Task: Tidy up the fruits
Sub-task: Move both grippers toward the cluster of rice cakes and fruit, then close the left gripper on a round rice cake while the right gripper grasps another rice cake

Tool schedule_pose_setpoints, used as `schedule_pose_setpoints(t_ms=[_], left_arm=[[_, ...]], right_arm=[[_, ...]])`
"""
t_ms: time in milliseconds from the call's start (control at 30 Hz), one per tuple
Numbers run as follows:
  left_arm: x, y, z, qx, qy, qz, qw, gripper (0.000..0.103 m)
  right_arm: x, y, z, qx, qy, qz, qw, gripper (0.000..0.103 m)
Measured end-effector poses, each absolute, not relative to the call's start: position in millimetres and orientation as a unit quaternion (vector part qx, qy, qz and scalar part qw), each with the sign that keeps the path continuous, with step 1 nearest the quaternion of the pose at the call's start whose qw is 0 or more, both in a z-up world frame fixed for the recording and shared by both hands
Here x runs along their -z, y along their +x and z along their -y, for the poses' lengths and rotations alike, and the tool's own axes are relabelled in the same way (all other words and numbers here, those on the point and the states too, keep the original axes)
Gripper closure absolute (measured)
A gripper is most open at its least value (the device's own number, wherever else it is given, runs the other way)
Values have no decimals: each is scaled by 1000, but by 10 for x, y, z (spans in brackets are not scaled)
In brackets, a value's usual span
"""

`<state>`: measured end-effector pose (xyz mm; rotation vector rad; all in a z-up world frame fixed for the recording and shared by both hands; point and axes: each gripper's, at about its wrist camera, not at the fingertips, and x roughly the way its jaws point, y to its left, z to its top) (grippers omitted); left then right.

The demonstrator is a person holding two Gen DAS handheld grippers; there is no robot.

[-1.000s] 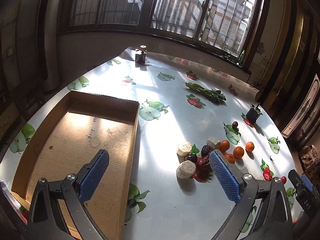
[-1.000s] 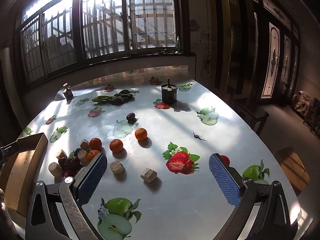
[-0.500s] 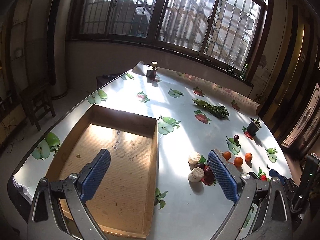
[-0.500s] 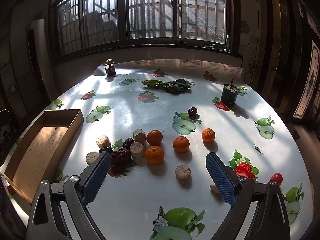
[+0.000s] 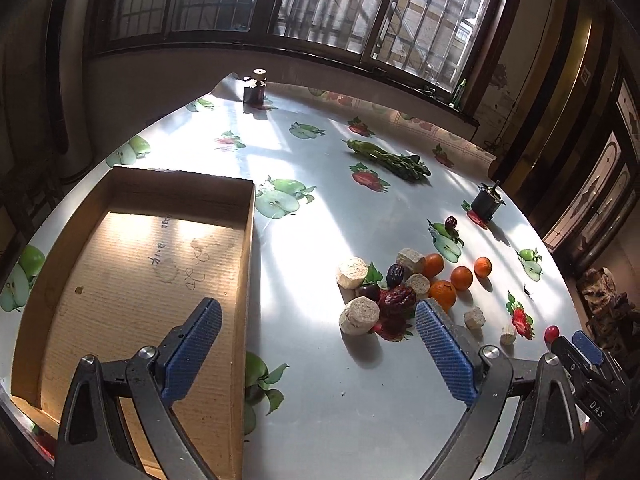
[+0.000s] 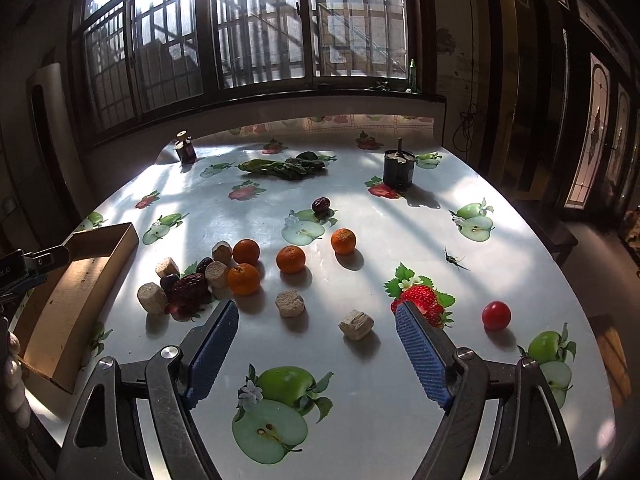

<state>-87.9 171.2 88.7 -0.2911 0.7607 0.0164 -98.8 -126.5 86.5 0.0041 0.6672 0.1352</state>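
Four oranges (image 6: 291, 259) lie mid-table beside a heap of dark red dates (image 6: 188, 288) and pale cork-like chunks (image 6: 290, 303). A cherry tomato (image 6: 496, 315) sits alone at the right. My right gripper (image 6: 317, 312) hovers over the table's near side. Its jaws are closing with nothing pressed between them, and two pale chunks lie on the table just ahead. My left gripper (image 5: 318, 312) stands open and holds nothing, between the cardboard tray (image 5: 248, 240) and the fruit heap (image 5: 396, 296). The tray has nothing in it.
A bundle of green vegetables (image 6: 280, 168), a dark cup (image 6: 398, 172) and a small jar (image 6: 185, 150) stand at the far side. A lone date (image 6: 321, 204) and an insect (image 6: 452, 258) lie mid-table. The table's rounded edge runs close on the right.
Both views pulled back half a second ago and have come close to the table again. The right gripper's fingers stand nearer each other than before. The fruits have not moved.
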Motion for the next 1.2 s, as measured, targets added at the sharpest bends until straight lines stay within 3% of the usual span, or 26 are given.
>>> schedule_pose_setpoints(t_ms=[133, 167, 233, 333, 667, 700, 767, 800, 867, 1000, 1200], left_arm=[[-731, -790, -1563, 20, -127, -400, 907, 32], [-688, -760, -1544, 27, -128, -408, 903, 33], [-613, -696, -1506, 28, -125, -418, 899, 33], [-512, -564, -1422, 33, -109, -434, 894, 33], [-260, -220, -1300, 40, -93, -454, 885, 33], [-241, -198, -1286, 41, -90, -455, 885, 34], [-187, -160, -1263, 45, -88, -465, 880, 46], [-158, -147, -1251, 49, -88, -472, 876, 60], [-169, -167, -1221, 43, -73, -469, 879, 70], [-171, -240, -1243, 48, -86, -465, 880, 71], [-309, -404, -1253, 52, -95, -444, 889, 71]], right_arm=[[-833, -781, 1307, -88, -3, -345, 934, 19], [-806, -693, 1287, -94, -4, -354, 931, 19], [-734, -524, 1188, -109, -9, -371, 922, 32], [-599, -322, 1008, -137, -14, -394, 909, 42], [-304, -44, 736, -131, -43, -430, 892, 42], [-277, -25, 724, -125, -47, -432, 892, 42], [-236, -1, 718, -121, -49, -437, 890, 42], [-218, 12, 722, -120, -47, -439, 889, 43], [-194, 34, 729, -120, -42, -443, 887, 53], [-129, 62, 724, -117, -32, -452, 884, 73], [-148, 10, 736, -114, -22, -448, 886, 73]])
